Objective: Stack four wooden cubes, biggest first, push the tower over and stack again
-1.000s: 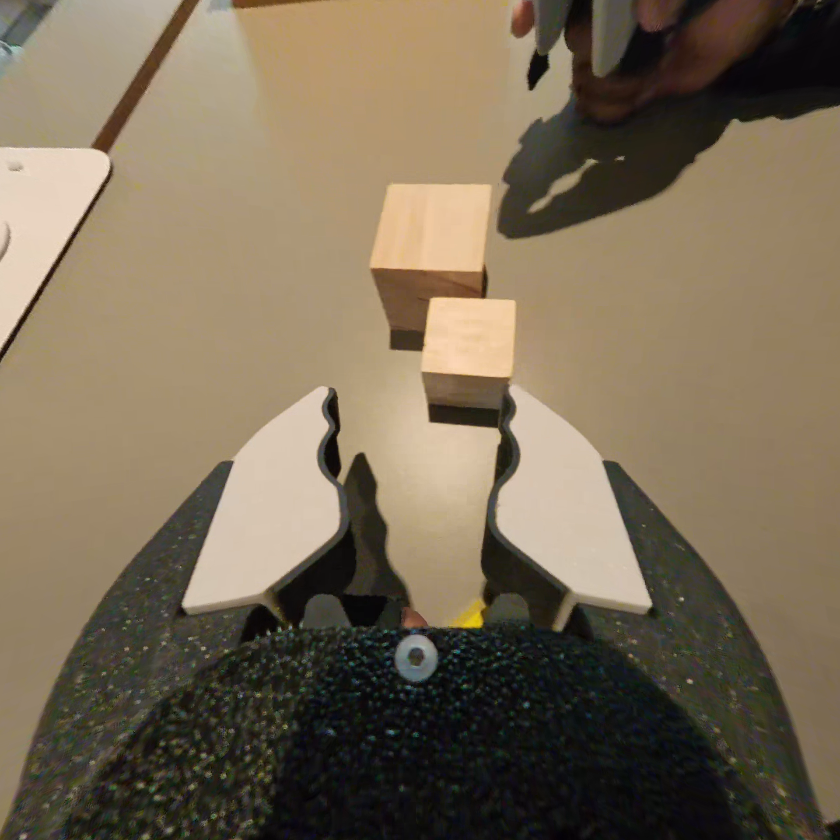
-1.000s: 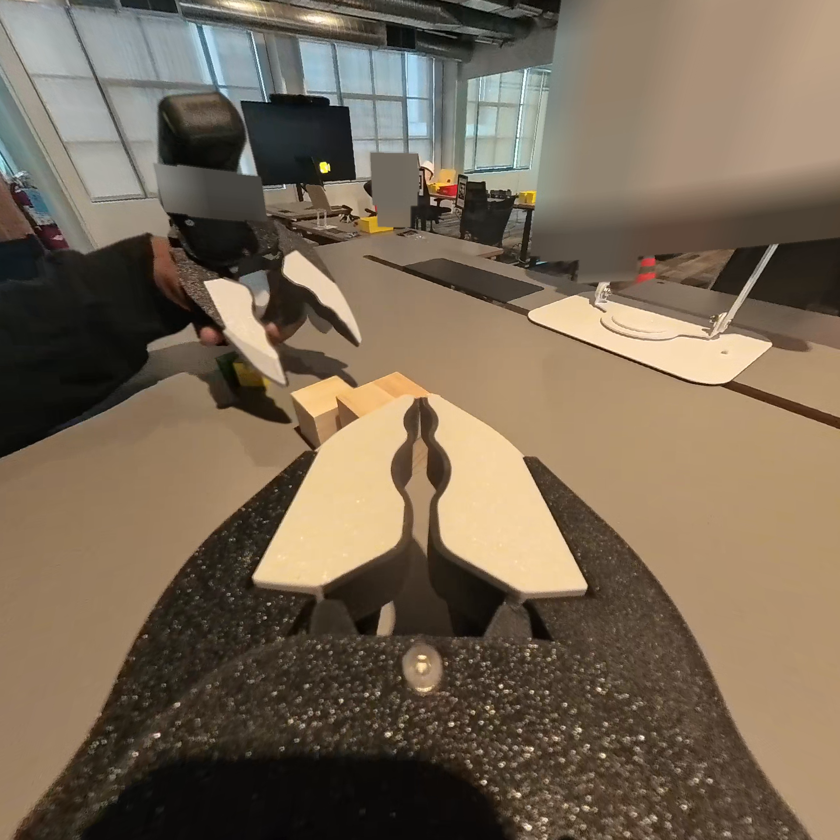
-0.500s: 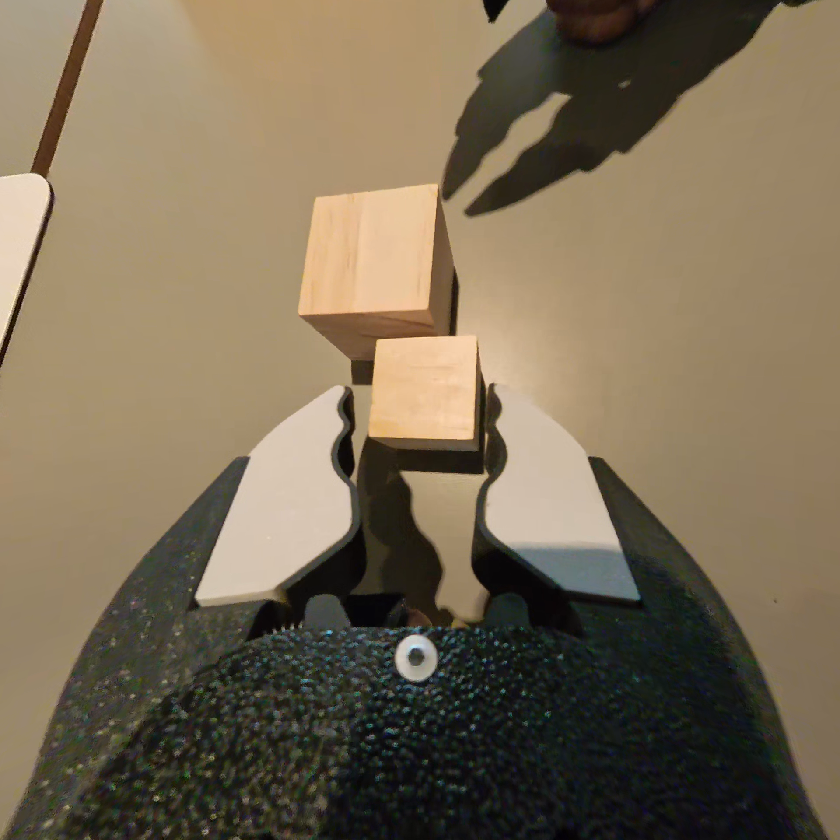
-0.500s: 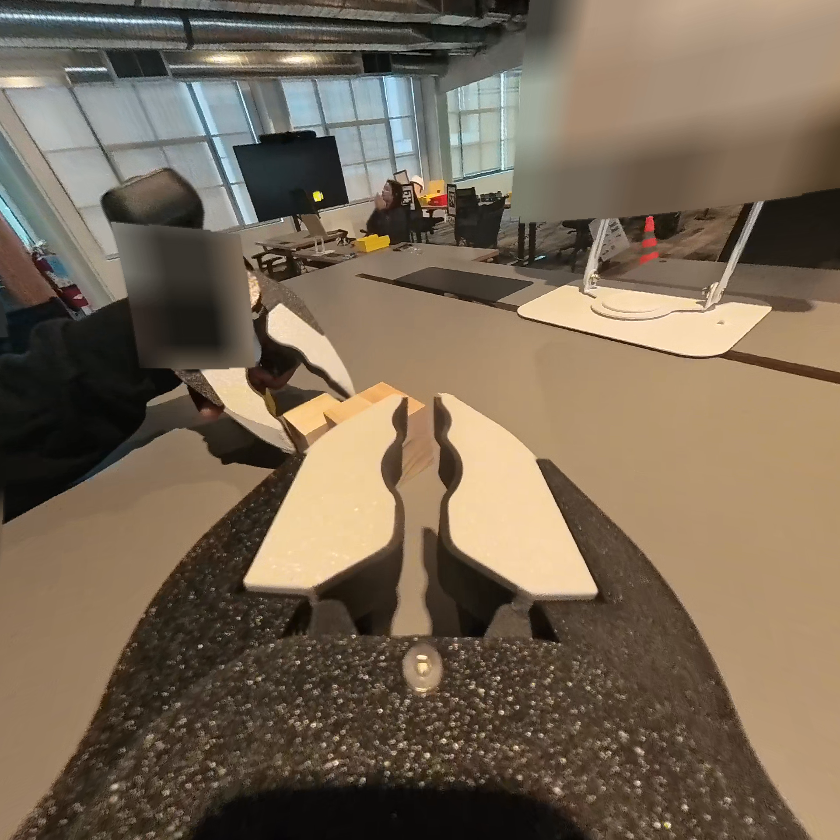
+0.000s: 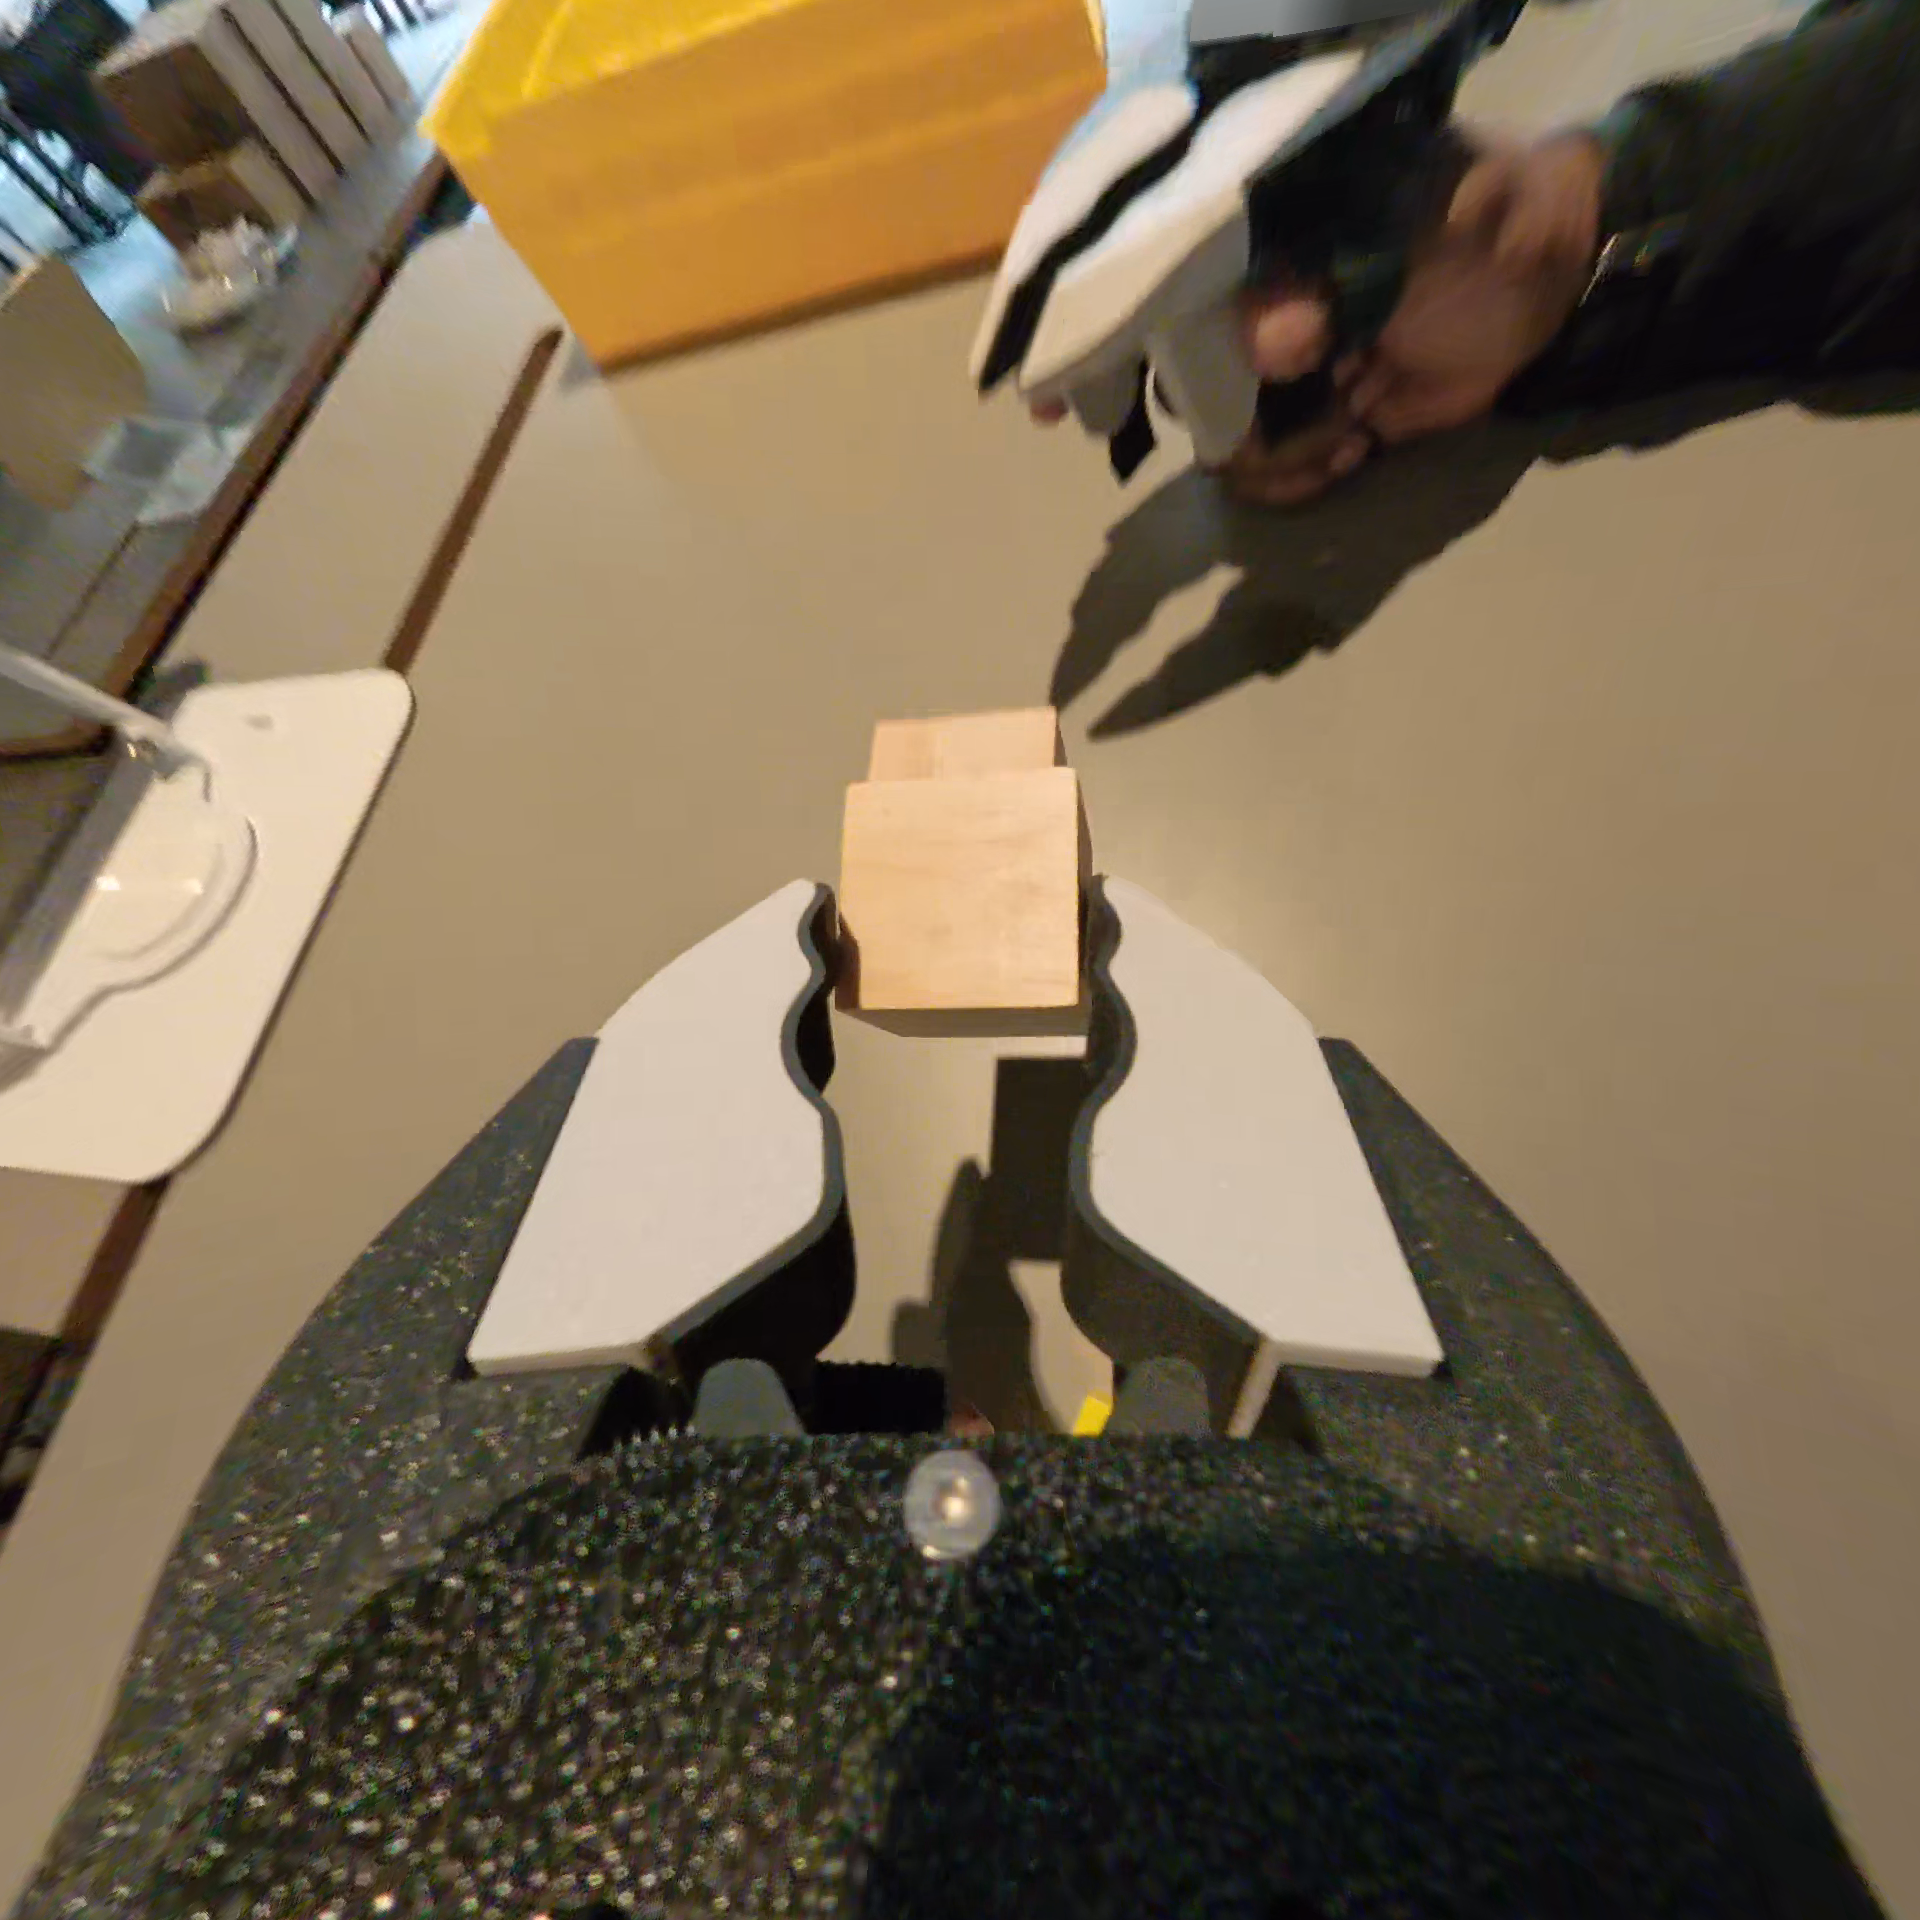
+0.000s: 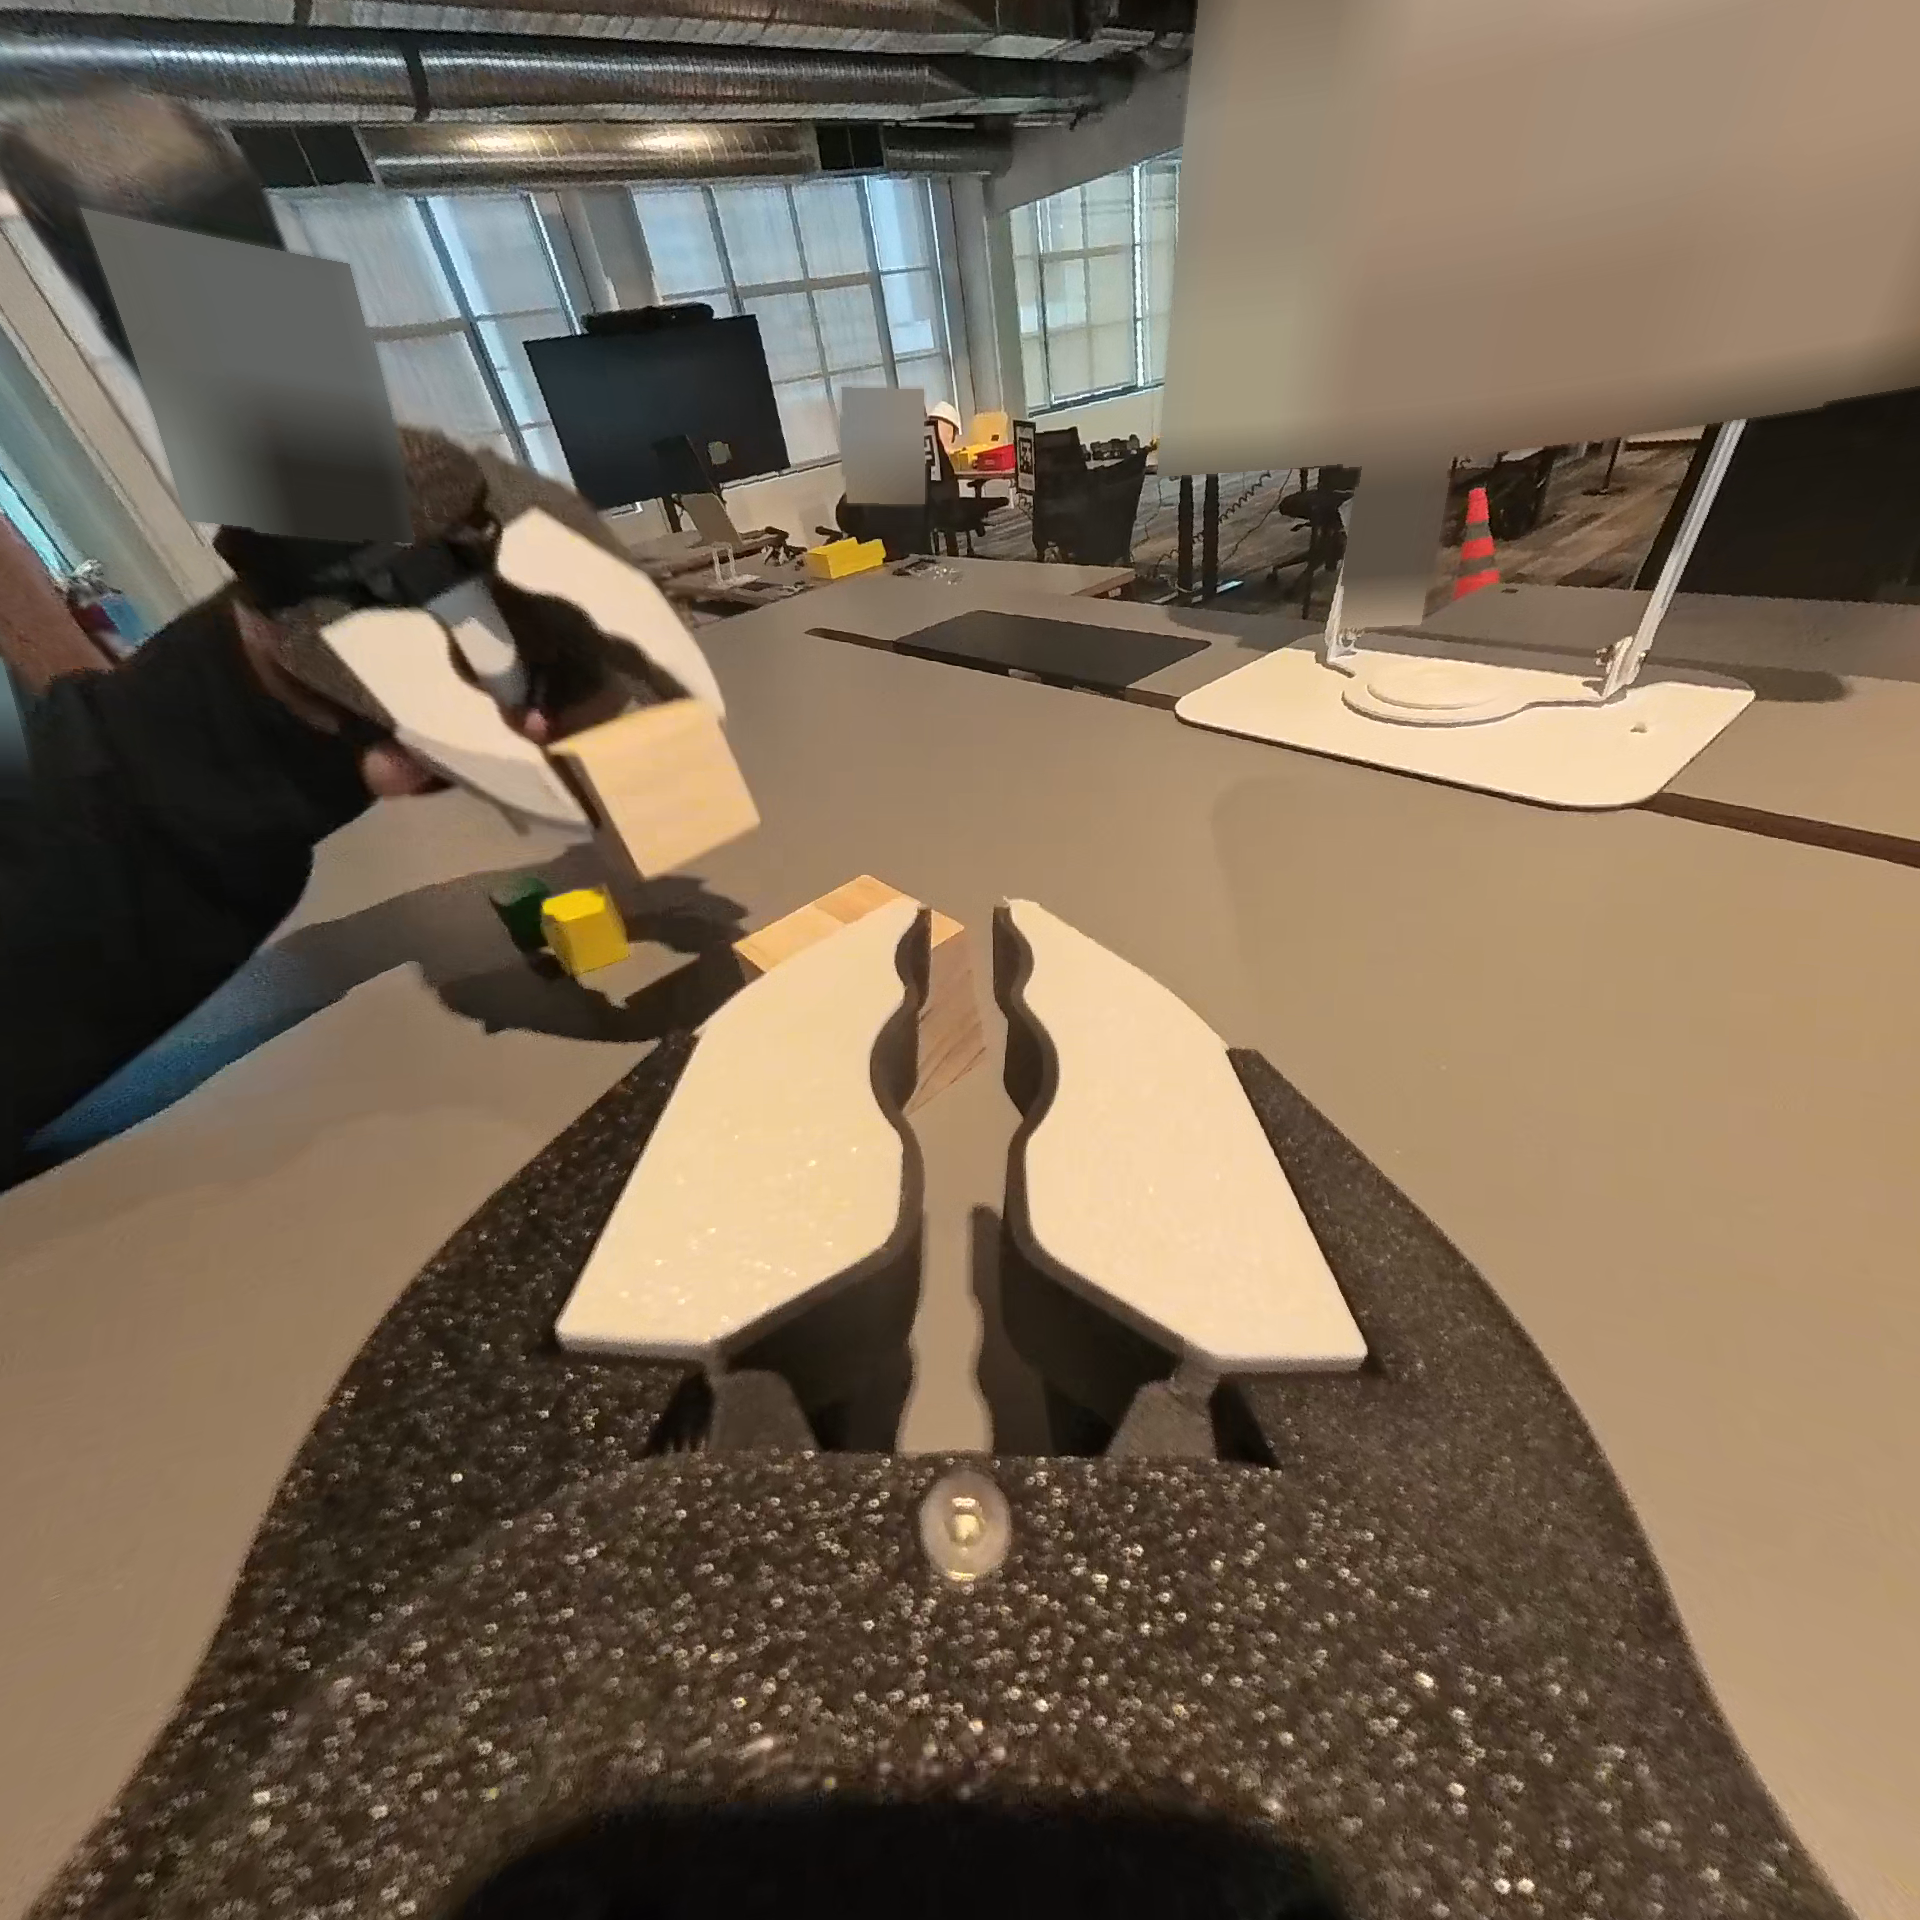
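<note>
My left gripper (image 5: 961,899) is shut on a medium wooden cube (image 5: 961,904) and holds it above the grey table (image 5: 1507,987). A larger wooden cube (image 5: 961,740) stands on the table just beyond it. In the right wrist view, the left gripper (image 6: 634,748) holds its cube (image 6: 670,784) up at the left. The larger cube (image 6: 831,925) sits on the table, partly hidden behind my right gripper (image 6: 961,920), which is slightly open and empty. A small yellow cube (image 6: 585,928) and a small green cube (image 6: 520,902) lie to the left. The right gripper (image 5: 1122,249) also shows far off in the left wrist view.
A white monitor stand base (image 6: 1507,727) sits at the back right, and shows at the left of the left wrist view (image 5: 208,914). A yellow box (image 5: 769,156) stands at the far end. A person's hand and dark sleeve (image 6: 156,790) hold the left gripper.
My left gripper closed on the medium cube and lifted it off the table. My right gripper went from shut to slightly open and rose a little.
</note>
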